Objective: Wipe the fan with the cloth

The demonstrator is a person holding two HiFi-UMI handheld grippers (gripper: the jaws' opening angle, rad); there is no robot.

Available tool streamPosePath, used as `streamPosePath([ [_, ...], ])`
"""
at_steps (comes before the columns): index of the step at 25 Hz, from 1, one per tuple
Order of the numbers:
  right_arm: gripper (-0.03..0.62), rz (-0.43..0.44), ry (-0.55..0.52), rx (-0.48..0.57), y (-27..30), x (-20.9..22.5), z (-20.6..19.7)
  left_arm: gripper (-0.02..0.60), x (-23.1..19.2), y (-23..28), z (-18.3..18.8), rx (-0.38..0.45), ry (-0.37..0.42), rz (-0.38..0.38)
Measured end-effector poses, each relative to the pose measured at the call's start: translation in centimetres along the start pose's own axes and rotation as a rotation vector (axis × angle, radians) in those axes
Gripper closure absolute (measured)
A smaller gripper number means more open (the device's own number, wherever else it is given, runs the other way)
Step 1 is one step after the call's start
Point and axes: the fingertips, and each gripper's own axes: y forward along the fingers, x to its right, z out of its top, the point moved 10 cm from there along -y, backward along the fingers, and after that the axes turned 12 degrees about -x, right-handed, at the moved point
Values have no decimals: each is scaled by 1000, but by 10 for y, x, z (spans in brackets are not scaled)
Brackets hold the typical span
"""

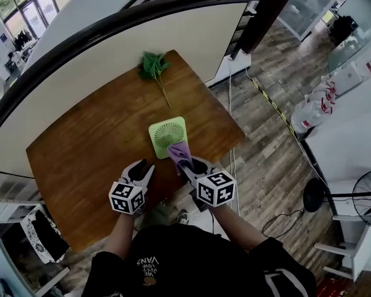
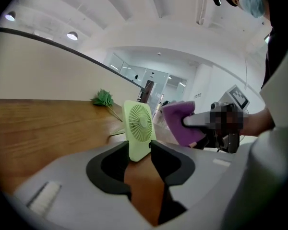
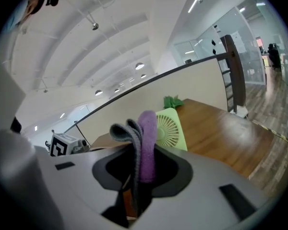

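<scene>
The small green desk fan (image 1: 168, 135) stands upright on the wooden table (image 1: 93, 141), near the edge closest to the person, its round grille facing them. A green leafy sprig (image 1: 153, 65) lies well apart from it at the far end of the table.

The right gripper (image 1: 184, 166) is clamped on a folded purple and grey cloth (image 1: 179, 152). In the right gripper view the jaws pinch the fabric between them, and a bunch of it sticks up past the tips with the fan's grille directly behind. From the head view the cloth overlaps the fan's near right corner, but the left gripper view shows a gap between the cloth and the fan's right edge, so the two look just beside each other and not in contact.

The left gripper (image 1: 145, 167) has its jaws spread wide with nothing in them. In its own view the fan's lower part shows in the gap beyond the tips, near but not between the pads, and bare table lies under the jaws.

As a judgement, the task is at its start: the cloth is picked up and brought to the fan, but no wiping contact shows. What is left appears to be steadying the fan, perhaps with the free left gripper since such a light fan could tip or slide under pressure, then passing the cloth over the grille and frame
</scene>
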Motion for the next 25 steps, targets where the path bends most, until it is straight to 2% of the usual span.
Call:
streamPosePath([
  [10, 494, 90, -69, -39, 48, -3, 35, 430, -26, 51, 12, -81, 16, -87],
  [17, 494, 128, -61, -74, 71, -1, 50, 430, -35, 70, 13, -116, -4, -118],
  [22, 494, 130, -32, -90, 81, 4, 51, 491, -34, 72, 15, -116, 4, -161],
  [25, 494, 120, -16, -87, 80, 8, 51, 497, -34, 71, 15, -118, 0, -168],
])
